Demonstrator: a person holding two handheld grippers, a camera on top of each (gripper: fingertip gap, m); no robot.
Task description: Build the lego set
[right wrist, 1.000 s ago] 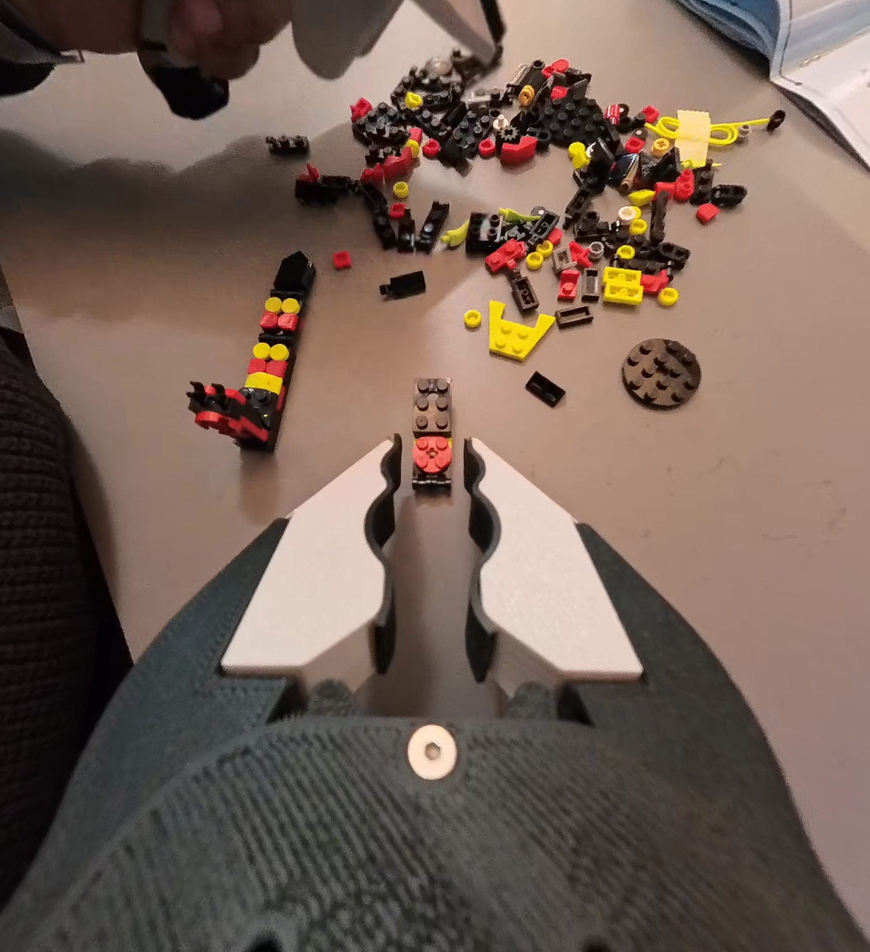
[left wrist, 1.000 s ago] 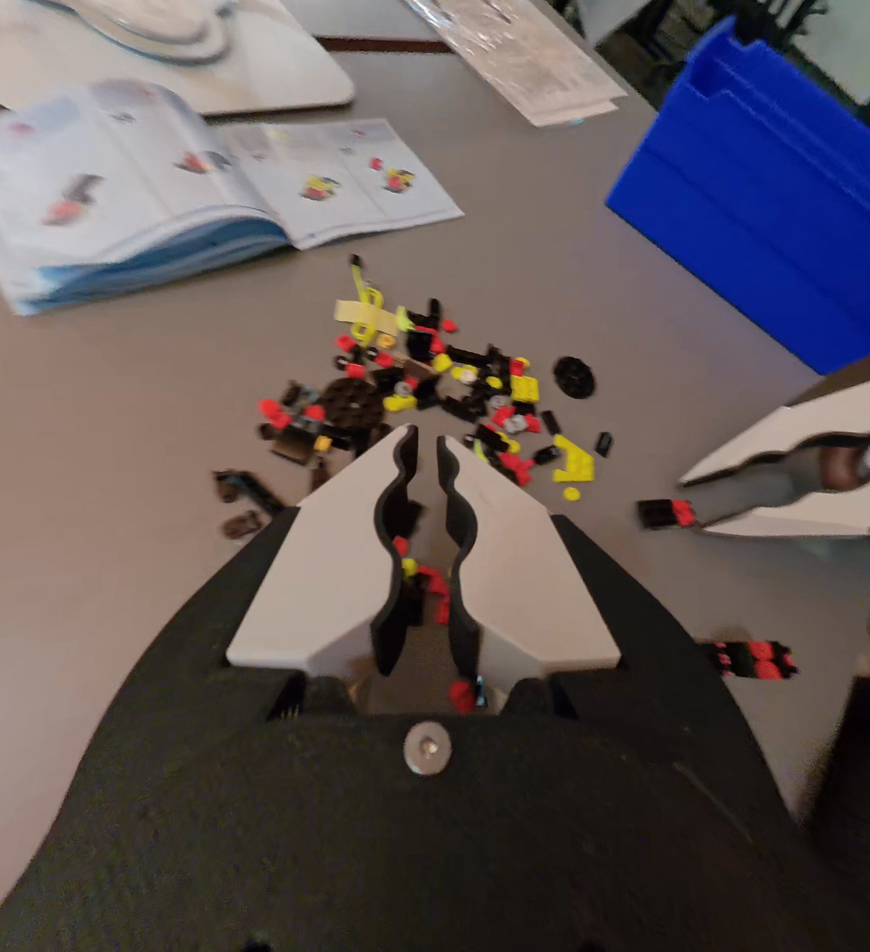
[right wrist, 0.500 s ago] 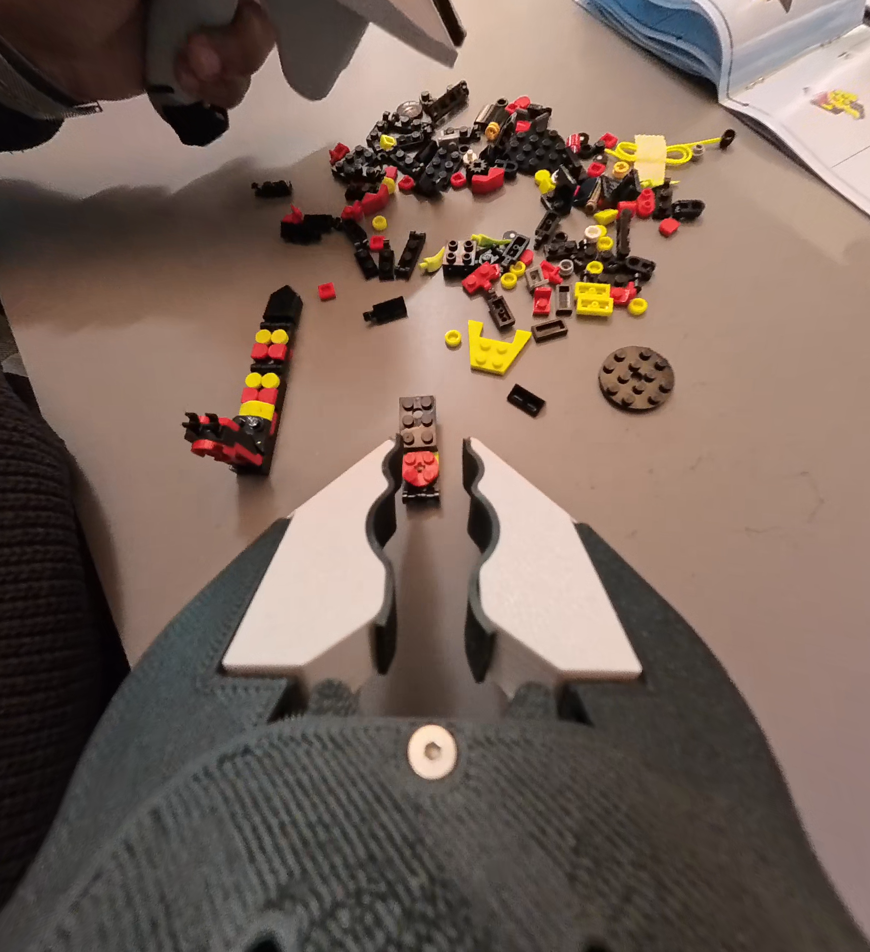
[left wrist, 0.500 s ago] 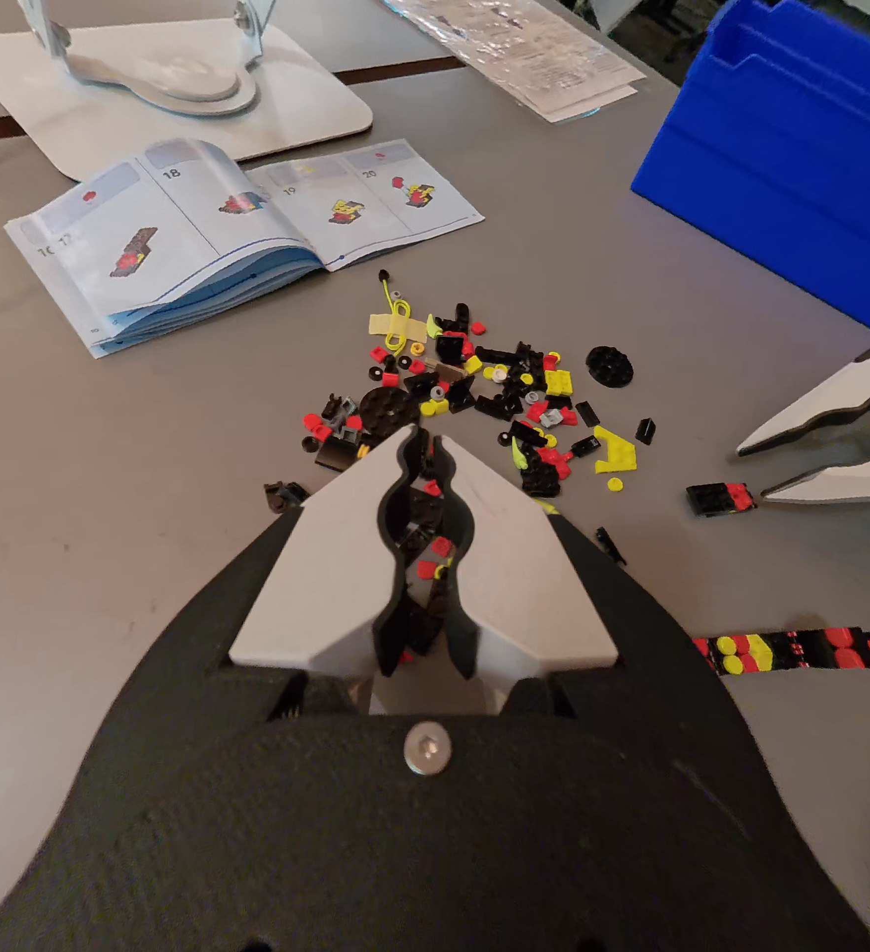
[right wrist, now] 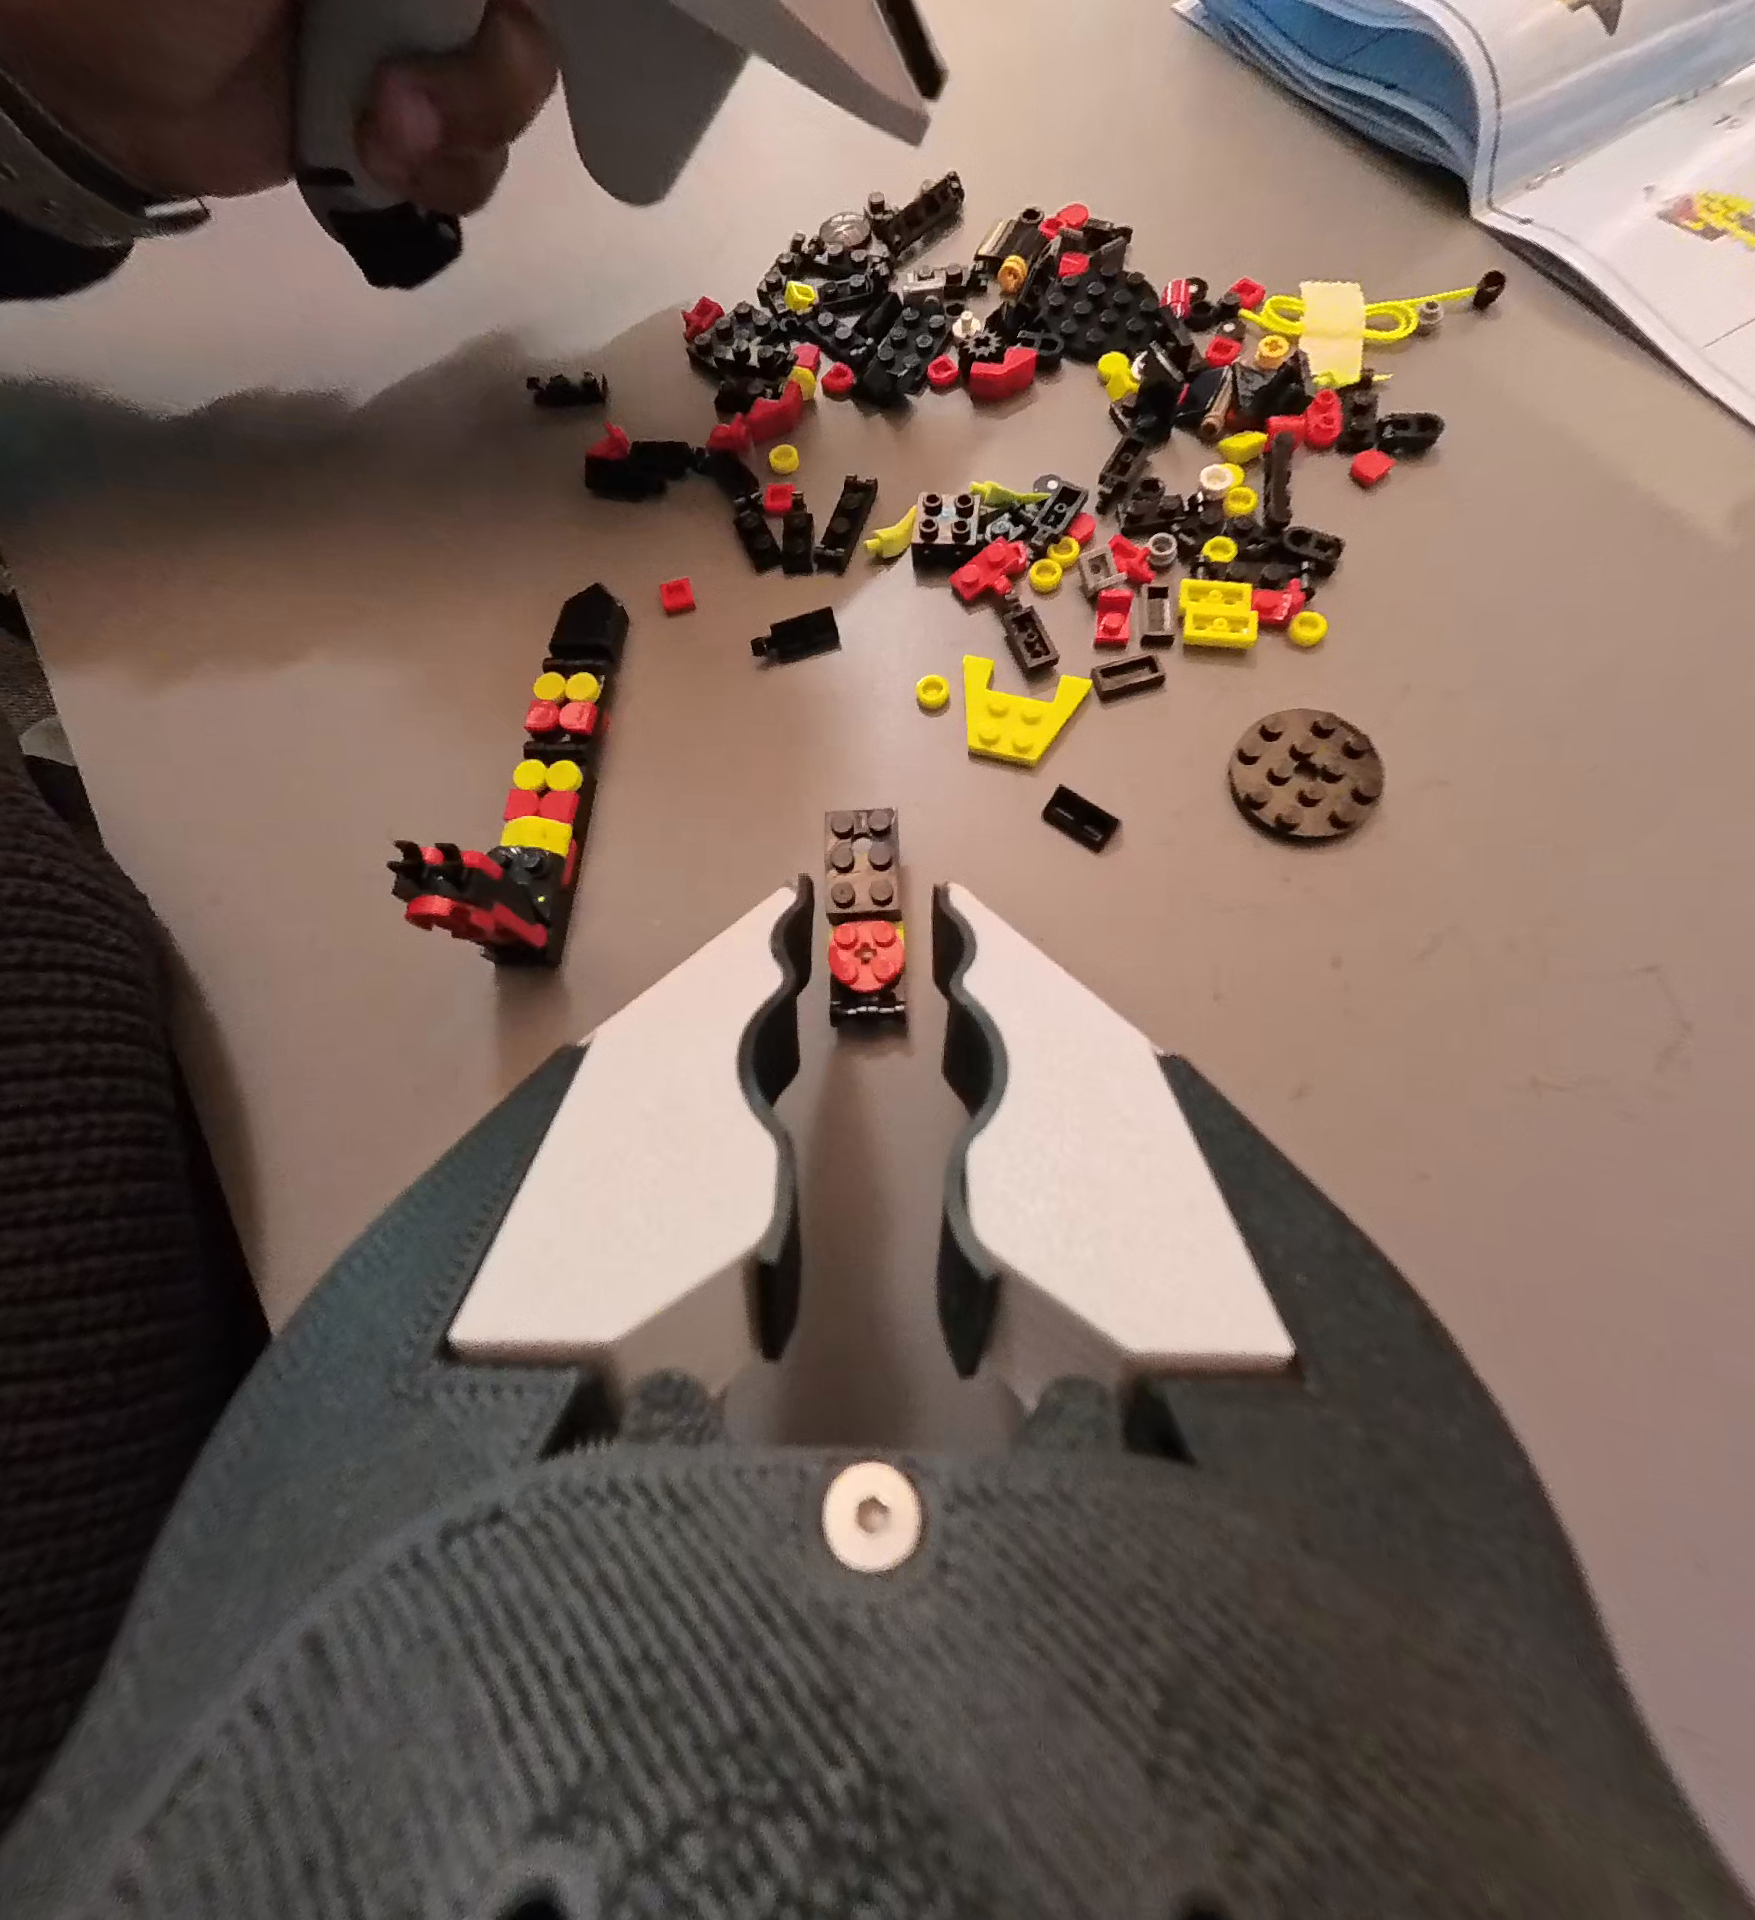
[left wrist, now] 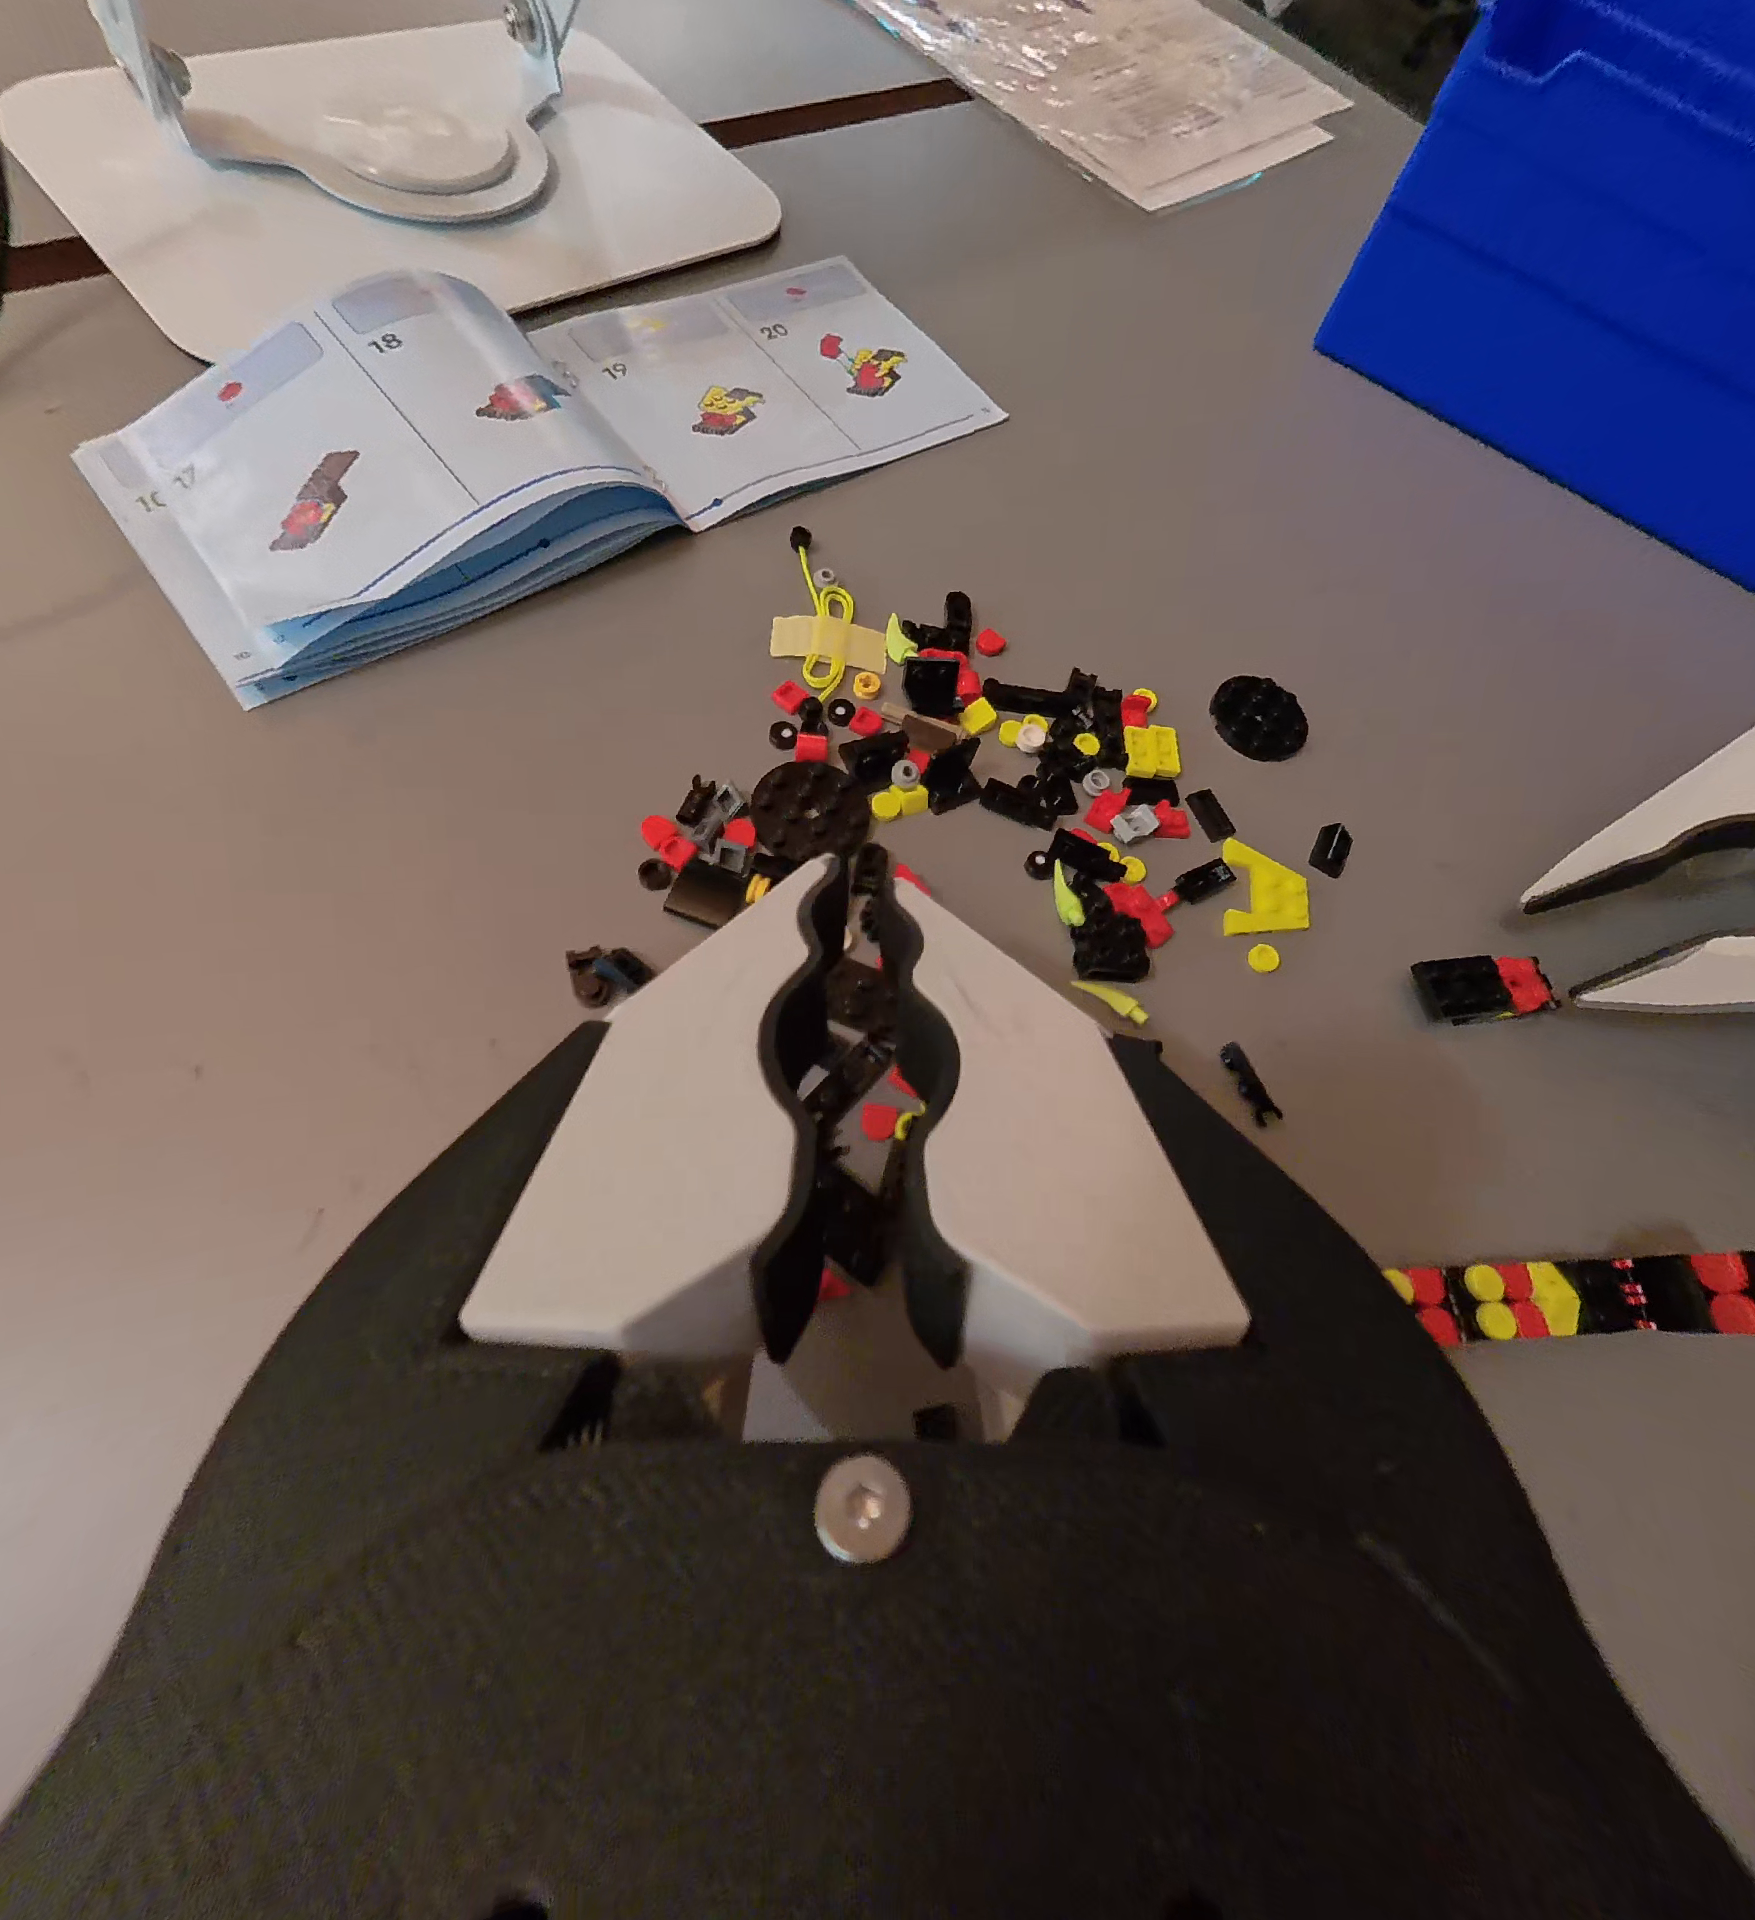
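Note:
A pile of loose black, red and yellow lego pieces [left wrist: 1008, 790] lies mid-table and also shows in the right wrist view [right wrist: 1060, 436]. My left gripper [left wrist: 860, 878] is held above the pile's near edge, shut on what looks like a small black piece at its tips. My right gripper [right wrist: 868, 899] is open, low on the table. Its fingers stand on either side of a small black plate build with a red round stud [right wrist: 865, 914], not touching it. A long black, red and yellow build [right wrist: 551, 790] lies to its left and shows in the left wrist view [left wrist: 1600, 1294].
An open instruction booklet [left wrist: 499, 457] lies beyond the pile, with a white stand base [left wrist: 385, 177] behind it. A blue bin [left wrist: 1621, 281] stands at the right. A clear plastic bag [left wrist: 1112, 83] lies at the back. A round black plate [right wrist: 1306, 771] and a yellow wedge [right wrist: 1018, 717] lie apart from the pile. The tips of one gripper are about 20 centimetres away from the tips of the other. The white stand base [left wrist: 385, 177] is about 30 centimetres from my left fingertips.
My left gripper has closed its fingers at the pile and lifted back from it. My right gripper has edged forward around the small black and red build.

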